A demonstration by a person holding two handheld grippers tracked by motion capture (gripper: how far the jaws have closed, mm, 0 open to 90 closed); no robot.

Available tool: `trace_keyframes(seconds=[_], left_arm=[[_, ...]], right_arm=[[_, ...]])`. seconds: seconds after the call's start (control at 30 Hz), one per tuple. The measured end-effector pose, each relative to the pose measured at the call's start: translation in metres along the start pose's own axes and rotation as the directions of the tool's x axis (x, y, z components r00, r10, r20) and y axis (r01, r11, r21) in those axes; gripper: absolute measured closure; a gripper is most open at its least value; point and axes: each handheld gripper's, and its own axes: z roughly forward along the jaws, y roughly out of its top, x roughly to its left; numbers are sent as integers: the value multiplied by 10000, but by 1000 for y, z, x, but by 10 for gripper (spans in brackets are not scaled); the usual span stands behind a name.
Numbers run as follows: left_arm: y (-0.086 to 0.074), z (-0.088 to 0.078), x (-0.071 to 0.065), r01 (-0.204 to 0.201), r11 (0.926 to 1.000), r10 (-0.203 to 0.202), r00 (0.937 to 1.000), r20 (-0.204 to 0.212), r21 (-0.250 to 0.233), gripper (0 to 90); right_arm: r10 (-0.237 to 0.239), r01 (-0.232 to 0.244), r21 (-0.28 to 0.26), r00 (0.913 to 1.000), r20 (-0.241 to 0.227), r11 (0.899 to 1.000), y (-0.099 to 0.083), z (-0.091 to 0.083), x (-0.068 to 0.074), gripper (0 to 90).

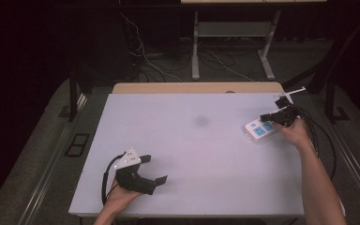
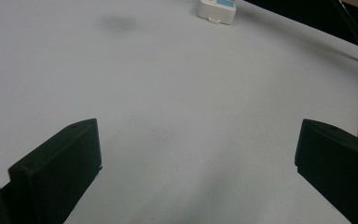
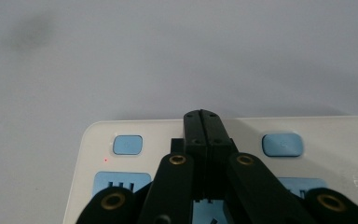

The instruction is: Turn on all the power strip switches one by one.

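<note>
A white power strip [image 1: 260,130] with blue sockets lies near the table's right edge, and its end [image 2: 216,9] sits at the top of the left gripper view. My right gripper [image 1: 266,117] is shut just above it, jaws pressed together with nothing between them. In the right gripper view the shut tips [image 3: 202,114] hang over the strip's white top [image 3: 335,135], between two blue buttons [image 3: 127,144] [image 3: 282,144]. My left gripper [image 1: 154,168] rests open at the front left over bare tabletop, its jaws wide apart [image 2: 198,140].
The white table [image 1: 192,154] carries a dark smudge [image 1: 201,121] near its middle. Black cables [image 1: 319,133] hang off the right edge beside the person's right hand. A wooden strip [image 1: 197,87] runs along the far edge, and a desk frame [image 1: 195,47] with loose wires stands behind.
</note>
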Motion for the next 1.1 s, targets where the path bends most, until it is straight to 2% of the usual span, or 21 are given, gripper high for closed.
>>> trace_keyframes(seconds=[0.1, 0.23, 0.4, 0.7, 0.87, 1.0, 1.1], left_arm=[[0, 0, 0, -3, 10000, 3, 10000, -1, 1, 0], [0, 0, 1, 17, 10000, -17, 10000, 2, 40, 0], [0, 1, 1, 14, 10000, -14, 10000, -12, 53, 0], [0, 1, 3, 57, 10000, -57, 10000, -22, 28, 0], [0, 0, 3, 52, 10000, -52, 10000, -12, 33, 0], [0, 0, 5, 118, 9999, -118, 9999, -60, 3, 0], [0, 0, 5, 151, 9999, -151, 9999, -56, -9, 0]], right_arm=[[-97, 98, -66, 9999, 67, 9999, -1, 0, 1, 900], [55, -57, -272, 10000, -81, 9996, -4, 0, -1, 900], [-137, 139, -108, 9998, 149, 9998, -1, 0, 2, 900], [-160, 160, -25, 9998, 133, 9999, 1, 0, 3, 900], [-416, 417, -62, 9990, 152, 9991, 1, -2, 3, 900], [-343, 342, -278, 9994, -26, 9990, 2, -6, 1, 900], [-434, 435, -263, 9991, 17, 9987, 6, -11, 0, 900]])
